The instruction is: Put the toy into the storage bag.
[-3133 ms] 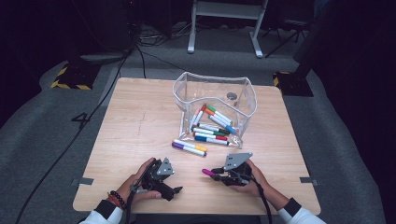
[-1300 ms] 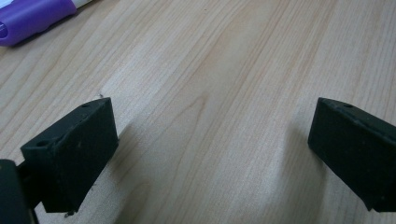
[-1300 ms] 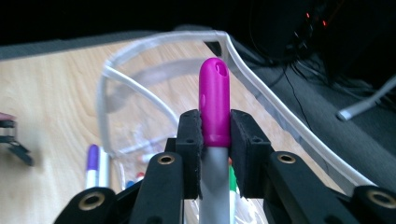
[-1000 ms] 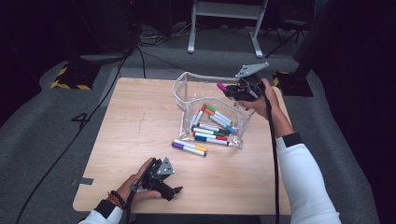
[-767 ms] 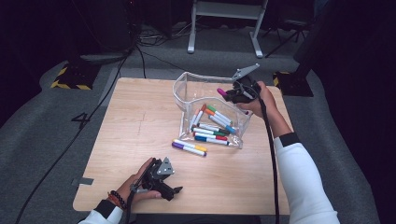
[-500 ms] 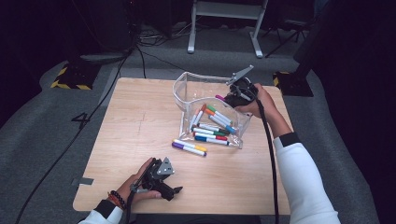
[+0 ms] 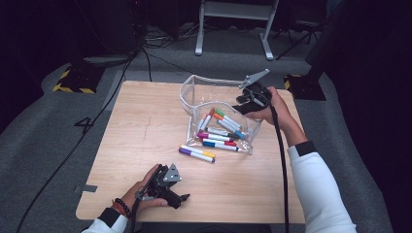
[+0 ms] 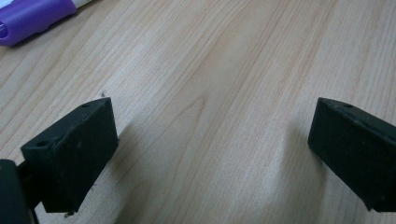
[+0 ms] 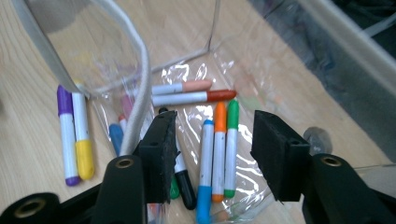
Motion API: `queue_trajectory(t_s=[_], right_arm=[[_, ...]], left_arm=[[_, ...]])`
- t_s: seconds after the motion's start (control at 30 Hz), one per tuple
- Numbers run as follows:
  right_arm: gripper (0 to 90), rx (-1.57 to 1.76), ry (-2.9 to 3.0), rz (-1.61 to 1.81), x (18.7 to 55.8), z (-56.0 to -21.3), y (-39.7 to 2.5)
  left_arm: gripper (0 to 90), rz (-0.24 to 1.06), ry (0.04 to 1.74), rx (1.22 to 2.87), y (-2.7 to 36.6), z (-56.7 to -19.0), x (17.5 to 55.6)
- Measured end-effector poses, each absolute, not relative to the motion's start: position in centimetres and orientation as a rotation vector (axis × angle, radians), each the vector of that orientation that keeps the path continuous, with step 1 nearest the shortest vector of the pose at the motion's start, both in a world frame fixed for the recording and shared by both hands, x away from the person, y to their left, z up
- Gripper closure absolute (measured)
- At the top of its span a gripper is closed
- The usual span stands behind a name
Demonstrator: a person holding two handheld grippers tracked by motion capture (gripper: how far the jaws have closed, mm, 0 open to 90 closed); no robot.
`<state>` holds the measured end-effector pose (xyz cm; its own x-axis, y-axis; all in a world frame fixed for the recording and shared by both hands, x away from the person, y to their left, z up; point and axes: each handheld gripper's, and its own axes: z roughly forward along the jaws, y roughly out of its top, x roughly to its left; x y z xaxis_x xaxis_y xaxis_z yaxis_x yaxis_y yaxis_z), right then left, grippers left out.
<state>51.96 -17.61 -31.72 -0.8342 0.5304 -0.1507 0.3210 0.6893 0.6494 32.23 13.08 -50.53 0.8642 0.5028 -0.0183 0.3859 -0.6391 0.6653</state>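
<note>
A clear plastic pouch [image 7: 194, 94] lies open at the table's far middle with several coloured markers [image 7: 221, 128] inside. My right gripper [image 7: 240, 108] hangs over its mouth, open with nothing between the jaws. In the right gripper view, my right gripper [image 9: 212, 140] looks down on orange [image 9: 218, 140], green [image 9: 229, 140] and blue [image 9: 205, 158] markers through the pouch rim [image 9: 140, 70]. A purple marker [image 7: 192, 155] and a yellow marker [image 7: 200, 151] lie on the wood just outside the pouch. My left gripper [image 7: 180, 198] rests open on the table near the front edge.
The wooden table [image 7: 145, 126] has bare room on its left half and along the front right. In the left gripper view, my left gripper [image 8: 210, 154] sits on bare wood, with the purple marker's cap [image 8: 32, 16] at the top left. Cables and a metal stand lie on the dark floor beyond.
The right gripper carried a pink marker from the front of the table to the pouch, lowered to its mouth, and its jaws now stand open and empty. The left gripper has not moved.
</note>
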Motion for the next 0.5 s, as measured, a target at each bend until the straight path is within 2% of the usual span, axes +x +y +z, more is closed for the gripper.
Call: queue_trajectory(t_s=[0.23,0.43,0.5], right_arm=[[45.9,0.675,2.478,1.134,50.2,-30.5,-20.4],[45.4,0.558,2.431,1.260,45.7,-30.0,-21.7],[45.5,0.549,2.423,1.273,45.3,-30.0,-21.8]], left_arm=[[1.9,0.222,0.641,2.341,13.8,-50.5,32.2],[1.9,0.223,0.644,2.340,14.4,-50.5,32.3],[1.8,0.224,0.642,2.342,14.5,-50.5,32.3]])
